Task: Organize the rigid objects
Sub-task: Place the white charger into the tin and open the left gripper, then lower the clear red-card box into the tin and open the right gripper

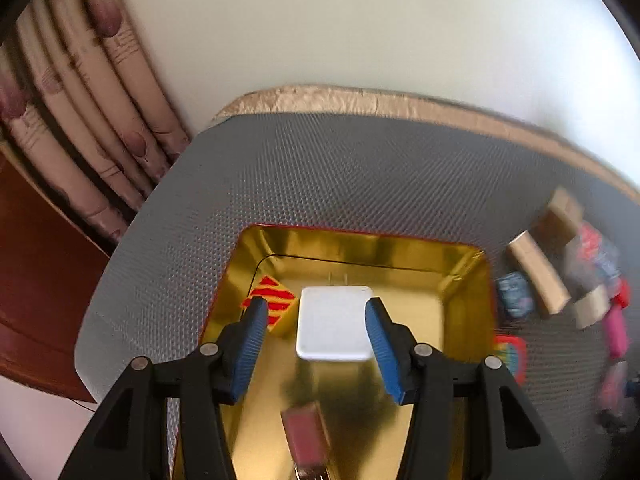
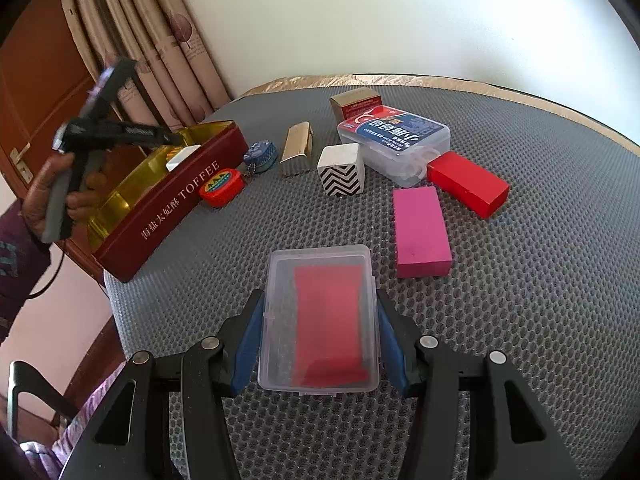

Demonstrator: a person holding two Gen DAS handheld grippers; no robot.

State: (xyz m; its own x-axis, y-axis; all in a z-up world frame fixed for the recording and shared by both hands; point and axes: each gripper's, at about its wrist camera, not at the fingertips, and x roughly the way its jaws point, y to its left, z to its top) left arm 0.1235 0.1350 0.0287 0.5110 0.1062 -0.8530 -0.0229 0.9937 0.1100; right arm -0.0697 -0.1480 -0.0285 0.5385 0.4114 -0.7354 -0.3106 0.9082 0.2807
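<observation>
Left gripper: jaws apart around white charger inside toffee tin.
Right gripper: clamped across clear plastic case's long sides.
Handling: probably light, stiff, slippery.

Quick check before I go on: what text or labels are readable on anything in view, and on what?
"TOFFEE": side of the red tin, after a row of Chinese characters too small to read reliably.
Clear plastic box's red and blue label: large Chinese characters, not legible.
Round red tape measure: logo only, unreadable.

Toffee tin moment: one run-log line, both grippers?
left gripper: open over white block in toffee tin | right gripper: shut on clear case | mat: blocks remaining
</observation>
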